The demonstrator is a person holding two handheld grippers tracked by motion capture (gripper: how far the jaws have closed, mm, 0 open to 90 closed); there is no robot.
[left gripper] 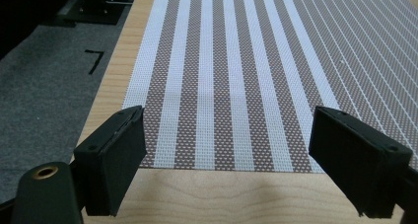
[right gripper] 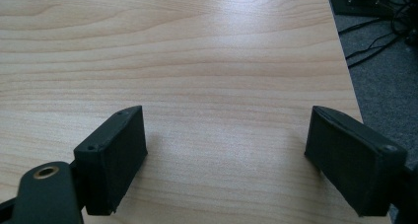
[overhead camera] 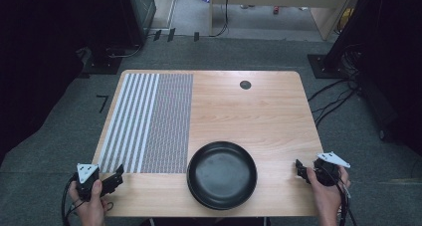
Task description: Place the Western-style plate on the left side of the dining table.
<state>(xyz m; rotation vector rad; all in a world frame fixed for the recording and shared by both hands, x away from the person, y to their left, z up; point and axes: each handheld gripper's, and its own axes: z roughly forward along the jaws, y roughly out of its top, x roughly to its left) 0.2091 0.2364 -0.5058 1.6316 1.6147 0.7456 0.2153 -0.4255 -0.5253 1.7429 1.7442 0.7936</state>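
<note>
A: Where's the black plate [overhead camera: 222, 175]?

B: At the near edge of the wooden table [overhead camera: 259, 111], roughly centred; its left rim sits just beside the near right corner of the striped placemat [overhead camera: 148, 121]; nothing lies in it.

A: And the mat?

B: Flat on the table's left half; broad white and brown stripes to the left, a finer weave to the right.

A: The left gripper [left gripper: 226, 145]?

B: Held at the near left corner, jaws spread wide, nothing between them; the mat's near edge lies just ahead of it.

A: The right gripper [right gripper: 226, 150]?

B: At the near right edge, well apart from the plate; jaws equally wide, empty, over bare wood; a small dark round fitting [overhead camera: 245, 84] sits far back.
</note>
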